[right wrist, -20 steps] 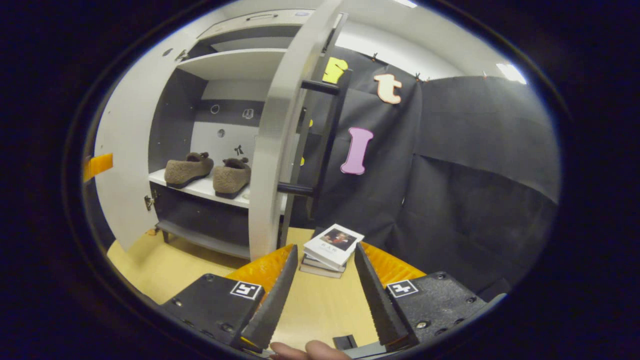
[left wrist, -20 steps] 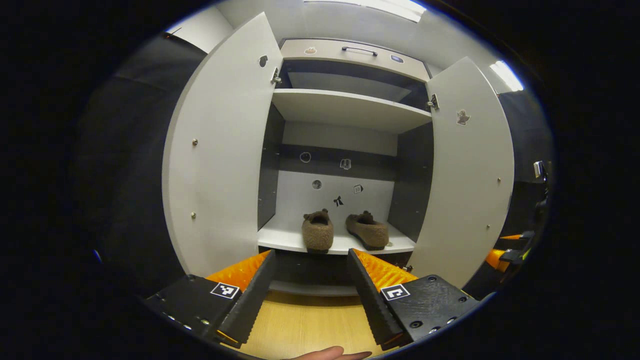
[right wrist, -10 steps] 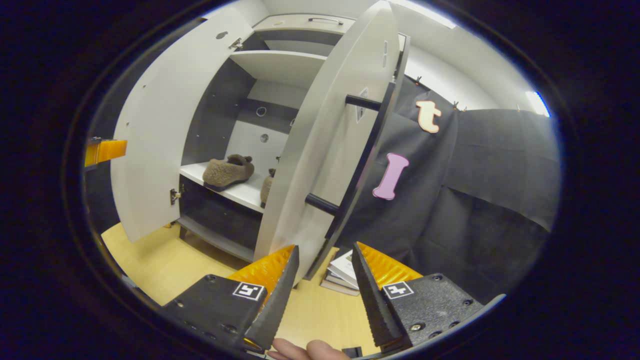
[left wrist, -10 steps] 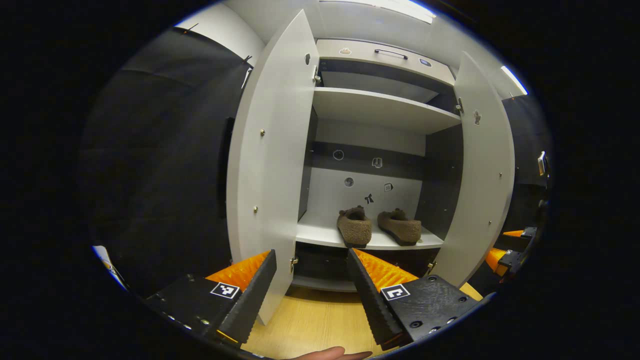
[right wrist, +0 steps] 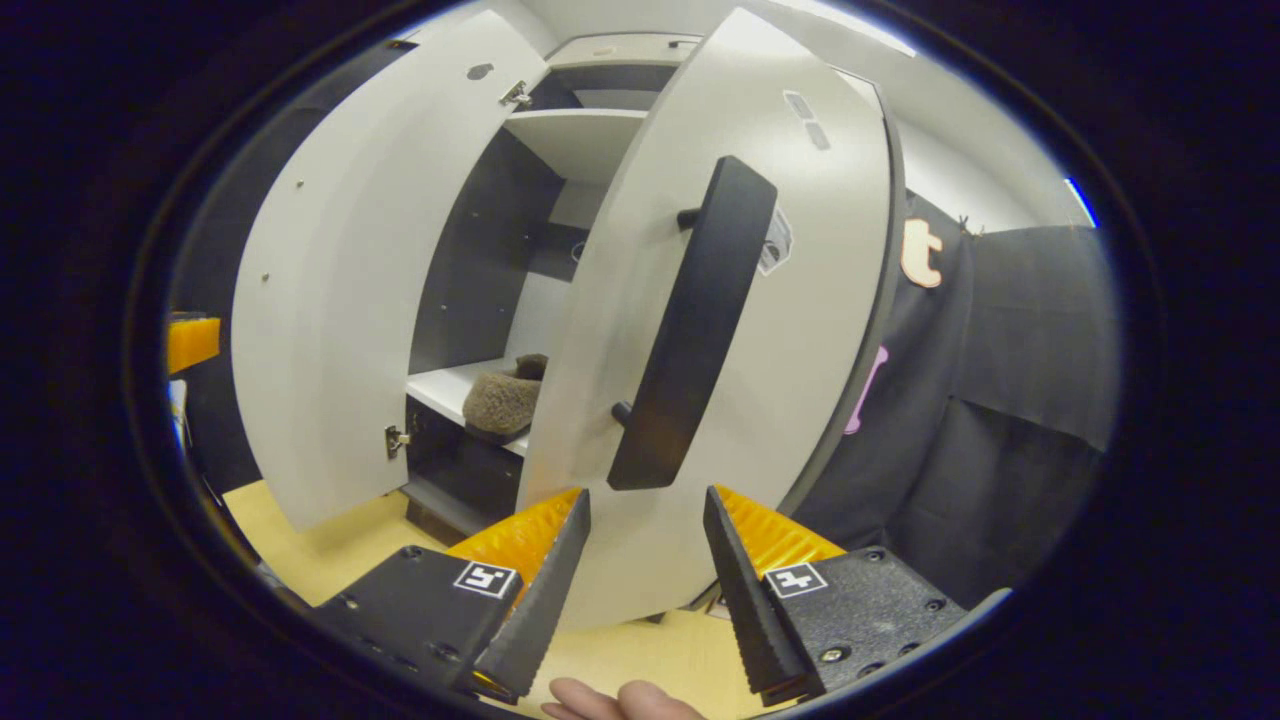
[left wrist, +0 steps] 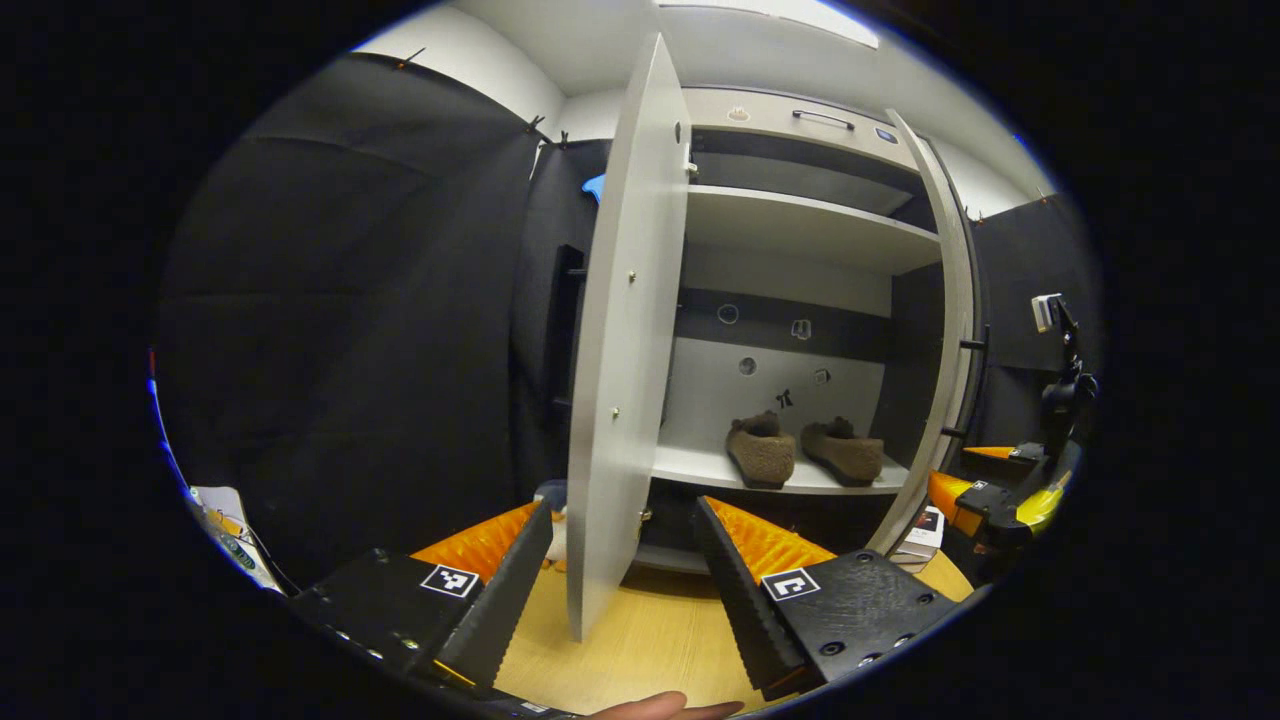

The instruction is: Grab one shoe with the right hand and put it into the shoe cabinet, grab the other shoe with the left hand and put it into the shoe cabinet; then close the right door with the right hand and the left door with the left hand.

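My right claw (right wrist: 645, 560) is apart and holds nothing, just in front of the right door (right wrist: 800, 330) and under its black handle (right wrist: 690, 330). My left claw (left wrist: 620, 565) is apart too, by the left door (left wrist: 625, 340). Both shoes (left wrist: 805, 455) sit on the shelf (left wrist: 700, 468) inside the shoe cabinet (left wrist: 800, 225).

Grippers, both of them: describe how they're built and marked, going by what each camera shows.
The left gripper has two long wedge-shaped fingers with saw-toothed inner edges, each on a black block with screws and a small square black-and-white tag. The right gripper has the same build, and shows farther off in the left gripper view. A bare fingertip shows below it; no sleeve is visible.
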Motion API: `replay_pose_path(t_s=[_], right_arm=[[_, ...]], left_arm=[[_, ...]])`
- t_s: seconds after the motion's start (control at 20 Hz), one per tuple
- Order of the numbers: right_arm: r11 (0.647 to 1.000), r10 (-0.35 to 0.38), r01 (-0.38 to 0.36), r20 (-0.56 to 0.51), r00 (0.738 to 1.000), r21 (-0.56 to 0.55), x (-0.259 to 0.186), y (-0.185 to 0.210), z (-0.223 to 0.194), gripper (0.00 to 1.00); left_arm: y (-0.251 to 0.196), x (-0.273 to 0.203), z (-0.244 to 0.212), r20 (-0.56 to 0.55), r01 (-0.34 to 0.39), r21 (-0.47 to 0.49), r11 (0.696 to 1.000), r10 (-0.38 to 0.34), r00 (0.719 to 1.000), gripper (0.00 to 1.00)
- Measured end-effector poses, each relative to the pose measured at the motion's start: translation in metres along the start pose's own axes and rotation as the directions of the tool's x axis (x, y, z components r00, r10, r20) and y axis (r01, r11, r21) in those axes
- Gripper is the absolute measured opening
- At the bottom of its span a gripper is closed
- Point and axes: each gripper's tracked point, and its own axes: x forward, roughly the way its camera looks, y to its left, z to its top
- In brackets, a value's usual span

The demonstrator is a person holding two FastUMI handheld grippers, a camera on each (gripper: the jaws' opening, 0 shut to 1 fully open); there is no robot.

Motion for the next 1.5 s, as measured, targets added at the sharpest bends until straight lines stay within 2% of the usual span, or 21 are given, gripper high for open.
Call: replay_pose_path(t_s=[0.35,0.6,0.75,0.8,0.85,1.0,1.1,1.2,1.3,1.35,1.4,1.5], right_arm=[[1.0,-0.003,0.003,-0.012,1.0,0.0,-0.007,-0.001,-0.005,0.76],[0.996,-0.021,0.016,0.052,0.998,0.082,-0.03,-0.007,0.022,0.77],[0.992,-0.031,0.022,0.074,0.997,0.125,-0.04,-0.007,0.034,0.77],[0.991,-0.032,0.022,0.074,0.997,0.132,-0.042,-0.008,0.035,0.77],[0.991,-0.033,0.024,0.071,0.997,0.135,-0.042,-0.008,0.035,0.76],[0.99,-0.051,0.042,0.059,0.997,0.133,-0.043,-0.009,0.033,0.76],[0.991,-0.056,0.048,0.057,0.997,0.127,-0.048,-0.009,0.032,0.76],[0.993,-0.065,0.059,0.056,0.996,0.103,-0.052,-0.01,0.031,0.76],[0.994,-0.071,0.066,0.06,0.996,0.085,-0.058,-0.012,0.03,0.76],[0.994,-0.079,0.075,0.057,0.995,0.081,-0.059,-0.013,0.028,0.76],[0.994,-0.076,0.072,0.043,0.996,0.085,-0.06,-0.012,0.025,0.77],[0.993,-0.063,0.06,0.029,0.998,0.099,-0.06,-0.008,0.021,0.76]], left_arm=[[0.032,-0.005,-0.007,-0.022,-0.055,-0.027,0.998,0.055,0.998,0.87],[0.038,-0.001,-0.003,-0.017,-0.045,0.02,0.999,0.045,0.999,0.87],[0.048,0.004,-0.008,-0.064,-0.004,0.036,0.999,0.007,0.998,0.87],[0.059,0.006,-0.006,-0.066,-0.013,0.046,0.999,0.016,0.998,0.74],[0.074,0.007,-0.001,-0.056,-0.027,0.062,0.998,0.031,0.998,0.87],[0.11,0.025,0.005,-0.046,-0.074,0.098,0.992,0.079,0.996,0.87],[0.106,0.045,0.0,-0.085,-0.027,0.089,0.996,0.035,0.996,0.89],[0.088,0.062,-0.012,-0.14,0.06,0.073,0.996,-0.049,0.989,0.89],[0.08,0.07,-0.008,-0.106,0.078,0.124,0.989,-0.065,0.992,0.89],[0.075,0.069,-0.008,-0.093,0.101,0.151,0.983,-0.088,0.992,0.74],[0.065,0.067,-0.005,-0.086,0.137,0.156,0.978,-0.124,0.988,0.84],[0.037,0.063,-0.009,-0.107,0.22,0.163,0.962,-0.204,0.973,0.87]])
